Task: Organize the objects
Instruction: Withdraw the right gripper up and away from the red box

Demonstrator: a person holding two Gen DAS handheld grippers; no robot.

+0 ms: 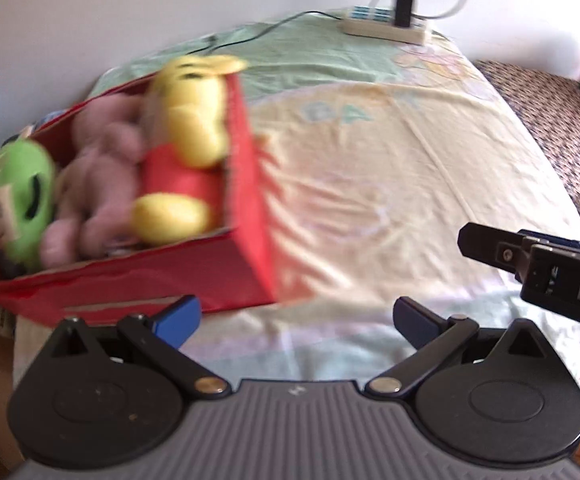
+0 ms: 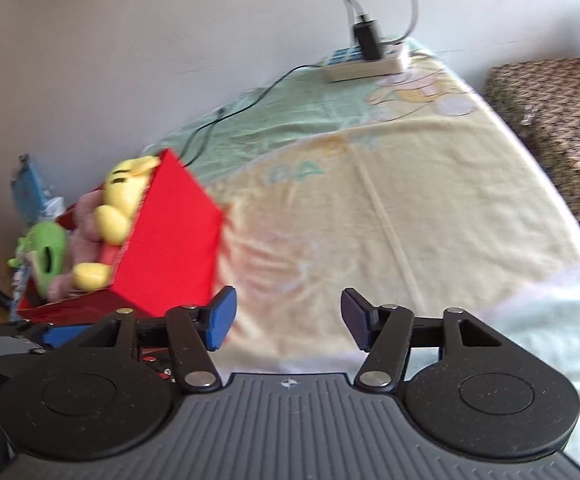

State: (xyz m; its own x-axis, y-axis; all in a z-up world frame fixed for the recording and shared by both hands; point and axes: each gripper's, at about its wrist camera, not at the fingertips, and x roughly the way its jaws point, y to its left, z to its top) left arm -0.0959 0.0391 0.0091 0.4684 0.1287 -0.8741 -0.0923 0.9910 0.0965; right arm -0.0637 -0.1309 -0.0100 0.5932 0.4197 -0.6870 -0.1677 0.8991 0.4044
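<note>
A red open box (image 1: 210, 276) (image 2: 170, 240) stands on the bed at the left. Inside it lie a yellow and red plush bear (image 1: 186, 140) (image 2: 118, 200), a mauve plush toy (image 1: 102, 168) (image 2: 86, 220) and a green plush toy (image 1: 22, 196) (image 2: 48, 256). My left gripper (image 1: 296, 320) is open and empty, close to the box's near right corner. My right gripper (image 2: 288, 316) is open too, nothing between its fingers, just right of the box. In the left wrist view the right gripper's black body shows at the right edge.
A pastel printed bedsheet (image 1: 390, 184) (image 2: 410, 208) covers the bed. A power strip (image 1: 386, 26) (image 2: 364, 64) with a black charger and cables lies at the far edge by the wall. A patterned seat (image 2: 562, 128) stands right of the bed. Clutter sits left of the box.
</note>
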